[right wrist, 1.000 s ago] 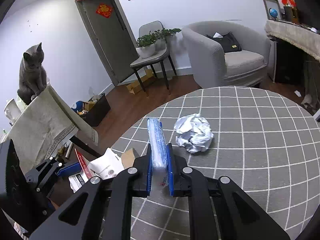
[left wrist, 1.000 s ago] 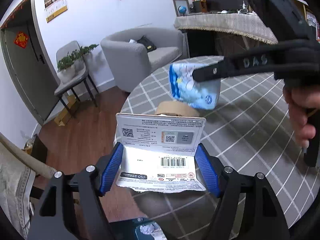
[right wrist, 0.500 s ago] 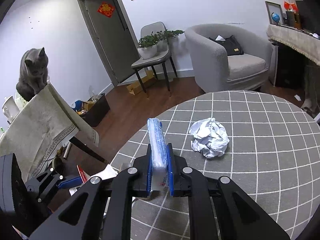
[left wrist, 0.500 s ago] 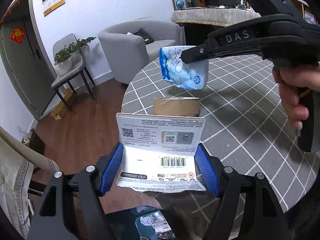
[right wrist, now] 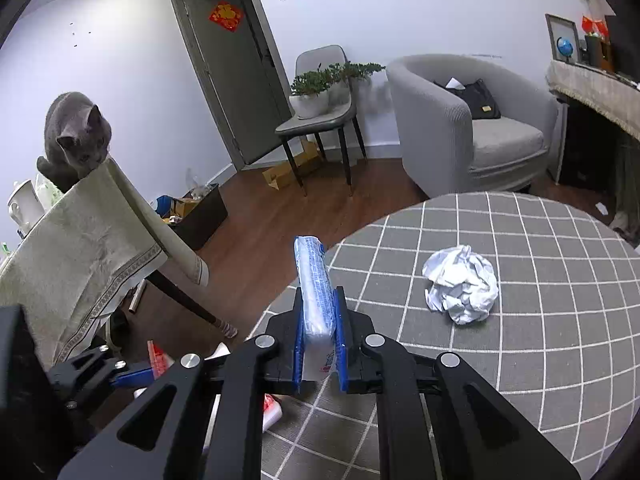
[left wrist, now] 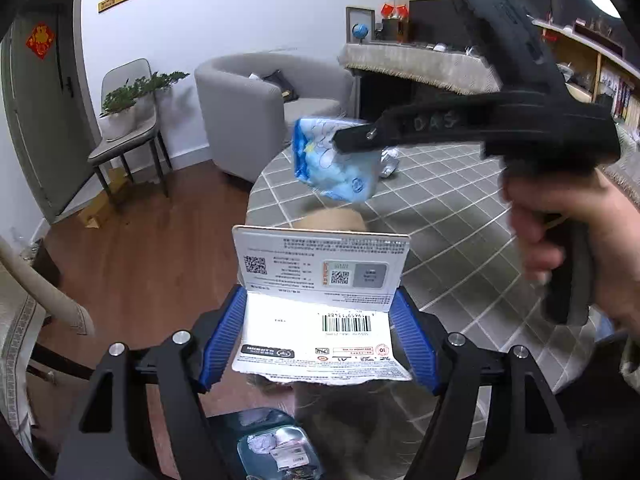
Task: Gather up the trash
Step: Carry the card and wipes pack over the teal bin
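Left hand-held gripper point(left wrist: 320, 336): pinched on a torn card point(left wrist: 322, 300) by its side edges; a bin point(left wrist: 276, 452) is seen below it.
Right hand-held gripper point(right wrist: 319, 340): pressed on a blue wrapper point(right wrist: 314, 280).
Paper ball point(right wrist: 460, 284): left on the counter point(right wrist: 560, 340), ahead-right.
Risk: the card may be buckled and dropped beside the bin; the slack wrapper may be snagged.

Both wrist cameras look down their fingers; both show the checked table point(left wrist: 460, 216).

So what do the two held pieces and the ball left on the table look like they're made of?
White printed card: thin paperboard, matte, with a crisp fold and torn lower edge. Blue-and-white packet: soft plastic film, glossy and wrinkled. Crumpled ball: probably paper, though its sheen in the left wrist view leaves foil open.
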`<state>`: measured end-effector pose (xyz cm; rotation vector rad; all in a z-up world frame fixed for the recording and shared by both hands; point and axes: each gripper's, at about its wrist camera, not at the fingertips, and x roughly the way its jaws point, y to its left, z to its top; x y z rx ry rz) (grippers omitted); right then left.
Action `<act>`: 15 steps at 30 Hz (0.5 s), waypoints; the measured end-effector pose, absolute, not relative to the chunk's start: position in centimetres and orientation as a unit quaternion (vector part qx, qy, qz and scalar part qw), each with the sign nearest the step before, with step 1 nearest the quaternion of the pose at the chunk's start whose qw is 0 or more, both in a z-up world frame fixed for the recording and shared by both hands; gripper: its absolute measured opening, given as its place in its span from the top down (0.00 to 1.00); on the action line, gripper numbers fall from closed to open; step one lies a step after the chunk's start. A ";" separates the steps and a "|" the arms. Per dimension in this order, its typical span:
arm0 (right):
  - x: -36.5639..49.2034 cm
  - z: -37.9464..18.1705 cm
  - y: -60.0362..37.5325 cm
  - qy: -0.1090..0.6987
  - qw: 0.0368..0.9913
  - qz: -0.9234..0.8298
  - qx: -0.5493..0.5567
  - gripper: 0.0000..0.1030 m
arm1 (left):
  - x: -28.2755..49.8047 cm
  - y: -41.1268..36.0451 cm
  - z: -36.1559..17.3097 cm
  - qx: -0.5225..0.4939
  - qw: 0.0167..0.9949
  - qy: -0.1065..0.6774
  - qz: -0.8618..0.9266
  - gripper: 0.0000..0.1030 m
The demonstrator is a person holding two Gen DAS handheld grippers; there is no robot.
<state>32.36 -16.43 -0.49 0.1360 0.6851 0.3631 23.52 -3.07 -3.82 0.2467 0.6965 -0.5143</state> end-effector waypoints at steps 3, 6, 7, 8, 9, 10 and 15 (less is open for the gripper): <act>32.4 -0.5 -16.1 0.336 0.923 0.175 0.062 0.87 | 23.9 -3.0 -5.4 0.137 0.893 0.363 -0.227 0.27; 32.3 -0.3 -15.8 0.335 0.924 0.174 0.058 0.87 | 23.5 -2.4 -4.5 0.114 0.894 0.353 -0.251 0.27; 32.3 -0.2 -15.7 0.334 0.924 0.174 0.060 0.87 | 23.4 -2.2 -4.3 0.110 0.895 0.351 -0.251 0.27; 32.2 -0.2 -15.7 0.334 0.924 0.175 0.060 0.87 | 23.5 -2.1 -4.3 0.109 0.896 0.351 -0.249 0.27; 32.2 -0.1 -15.4 0.333 0.925 0.175 0.059 0.87 | 23.5 -1.9 -4.3 0.109 0.896 0.353 -0.246 0.27; 32.2 0.0 -15.2 0.332 0.925 0.175 0.057 0.87 | 23.5 -1.9 -4.3 0.110 0.896 0.353 -0.244 0.27; 32.1 0.4 -14.3 0.324 0.928 0.177 0.054 0.87 | 23.1 -0.7 -4.1 0.104 0.901 0.348 -0.238 0.27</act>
